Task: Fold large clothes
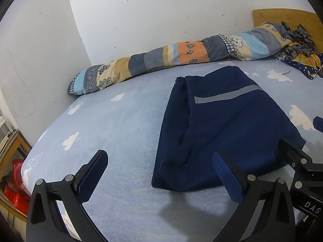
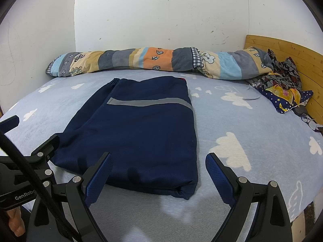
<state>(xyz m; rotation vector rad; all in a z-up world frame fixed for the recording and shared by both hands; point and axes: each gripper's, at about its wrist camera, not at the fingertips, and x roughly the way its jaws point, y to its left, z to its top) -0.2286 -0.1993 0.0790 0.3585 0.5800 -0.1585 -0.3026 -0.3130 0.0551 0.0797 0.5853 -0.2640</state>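
A navy garment with a grey reflective stripe [image 1: 222, 121] [image 2: 141, 129] lies folded into a flat rectangle on the light blue cloud-print bed sheet [image 1: 113, 129] [image 2: 252, 133]. My left gripper [image 1: 159, 161] is open just above the sheet, near the garment's front left corner, holding nothing. My right gripper [image 2: 158, 164] is open too, hovering over the garment's near edge, with nothing between its fingers. The right gripper's body shows at the right edge of the left wrist view, and the left one at the left edge of the right wrist view.
A long rolled striped quilt [image 1: 171, 58] [image 2: 153, 61] lies along the white wall at the back. A heap of patterned clothes [image 1: 298, 48] [image 2: 282, 84] sits by the wooden headboard [image 2: 286, 54] at the right. A red object [image 1: 16, 181] stands on the floor left of the bed.
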